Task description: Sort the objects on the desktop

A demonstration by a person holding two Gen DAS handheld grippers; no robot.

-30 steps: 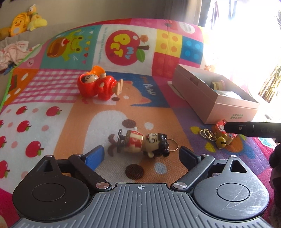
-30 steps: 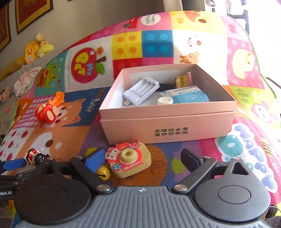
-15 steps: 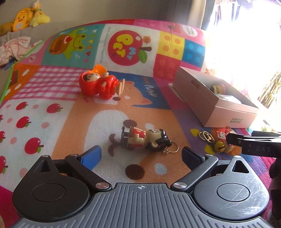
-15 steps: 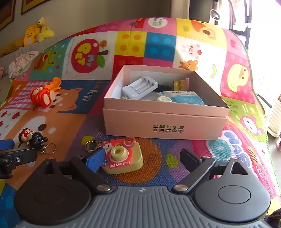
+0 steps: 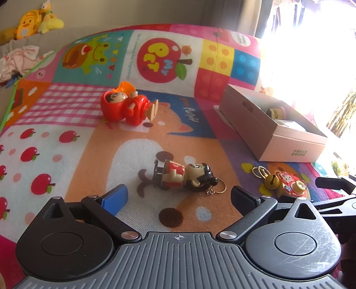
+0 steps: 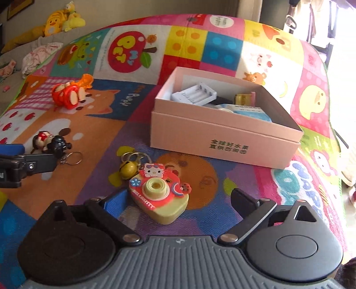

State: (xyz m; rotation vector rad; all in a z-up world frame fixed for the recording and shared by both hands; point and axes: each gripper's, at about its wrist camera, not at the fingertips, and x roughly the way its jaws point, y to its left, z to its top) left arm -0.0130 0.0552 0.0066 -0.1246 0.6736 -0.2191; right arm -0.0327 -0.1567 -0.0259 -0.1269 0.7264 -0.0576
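Home playroom: cartoon play mat (image 5: 93, 142), plush toys (image 6: 60, 19), sofa.

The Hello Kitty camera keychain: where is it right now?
In the right wrist view, the camera keychain lies on the play mat, just ahead of the open right claw, in front of the pink box.

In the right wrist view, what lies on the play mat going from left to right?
Black-haired figurine keychain → red hooded doll → brass bell → Hello Kitty toy camera → open pink box.
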